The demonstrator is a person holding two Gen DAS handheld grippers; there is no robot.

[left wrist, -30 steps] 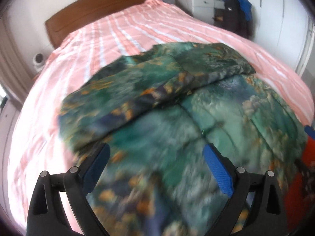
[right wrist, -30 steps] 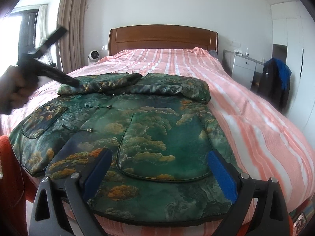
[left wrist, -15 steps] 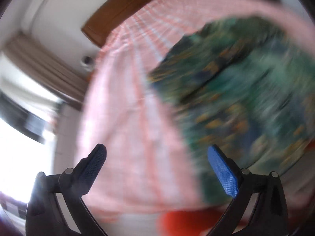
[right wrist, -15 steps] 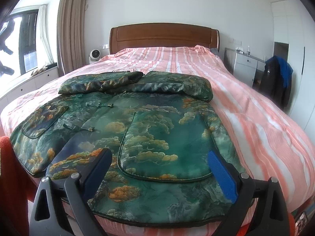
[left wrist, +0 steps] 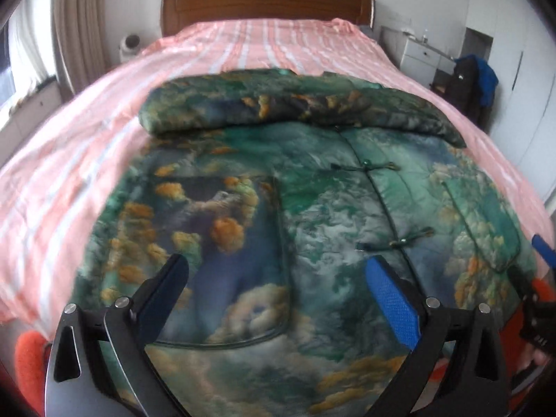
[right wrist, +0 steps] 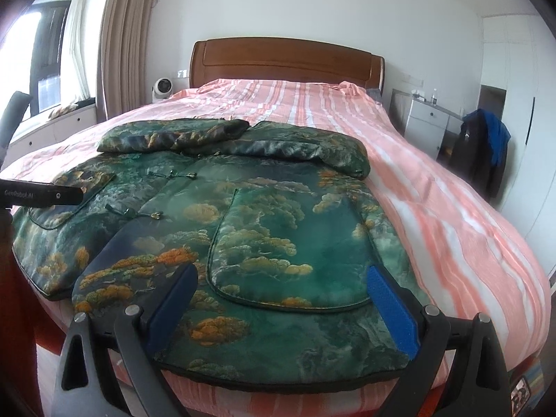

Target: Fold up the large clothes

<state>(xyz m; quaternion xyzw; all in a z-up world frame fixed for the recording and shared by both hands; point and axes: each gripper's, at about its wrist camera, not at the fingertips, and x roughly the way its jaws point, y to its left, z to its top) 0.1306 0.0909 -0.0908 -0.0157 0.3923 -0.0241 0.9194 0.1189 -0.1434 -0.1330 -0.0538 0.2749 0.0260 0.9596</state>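
Two grippers hover spread wide and empty above the near edge of the bed [right wrist: 451,187]. One green printed jacket [right wrist: 264,229] lies flat across the bed's foot, front up, both sleeves folded across its top. Its hem sits just below and ahead of the right gripper [right wrist: 281,299], under the fingers. From its own camera, the left gripper [left wrist: 278,295] hangs over the jacket's left pocket [left wrist: 222,243].

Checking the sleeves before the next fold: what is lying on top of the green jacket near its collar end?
Both sleeves lie folded across the top of the green jacket, meeting near the middle. They cover the collar and shoulders, so those cannot be seen.
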